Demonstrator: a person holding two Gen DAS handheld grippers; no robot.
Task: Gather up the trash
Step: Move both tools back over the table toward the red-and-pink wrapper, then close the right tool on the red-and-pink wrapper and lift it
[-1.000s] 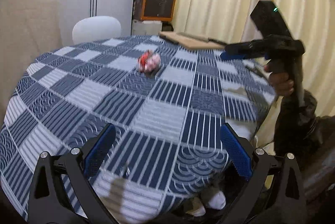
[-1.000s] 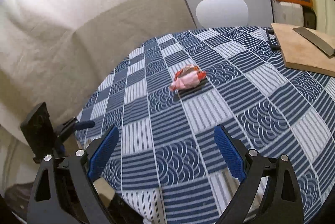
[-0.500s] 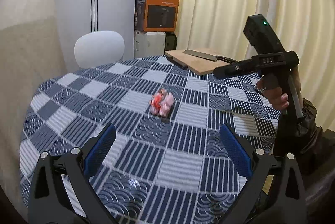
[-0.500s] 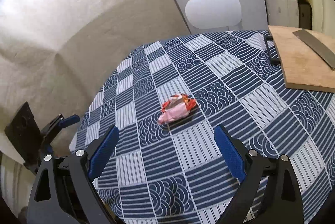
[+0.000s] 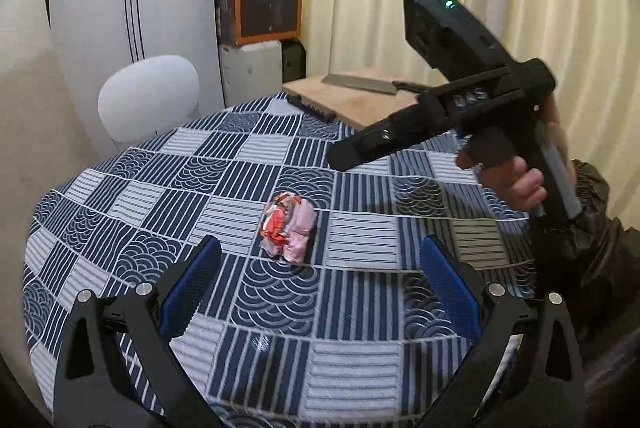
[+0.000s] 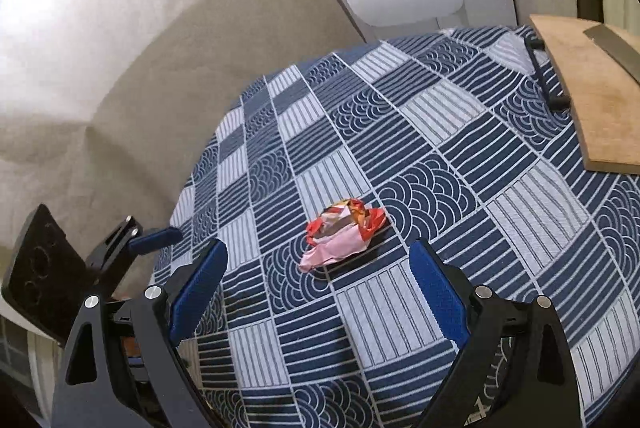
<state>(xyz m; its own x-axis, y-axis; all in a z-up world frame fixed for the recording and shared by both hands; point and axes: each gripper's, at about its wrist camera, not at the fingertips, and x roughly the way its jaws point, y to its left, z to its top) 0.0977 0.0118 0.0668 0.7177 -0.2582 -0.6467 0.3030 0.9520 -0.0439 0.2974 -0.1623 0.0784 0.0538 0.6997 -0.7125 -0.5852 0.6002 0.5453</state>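
Ahead of both sets of jaws, all held apart and empty, a crumpled wrapper (image 5: 289,228) (image 6: 343,234) lies on the counter (image 5: 360,344) (image 6: 440,131).
Judged light, soft and crushable; it is best pinched across its bunched middle.

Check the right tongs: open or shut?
Open. In the right wrist view the right tongs stand spread wide and empty, with the crumpled wrapper lying on the tablecloth just ahead, untouched.

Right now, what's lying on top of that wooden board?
A cleaver lies flat on the board, blade pale, dark handle toward the curtain. The right gripper covers the board's near corner, so anything there is hidden.
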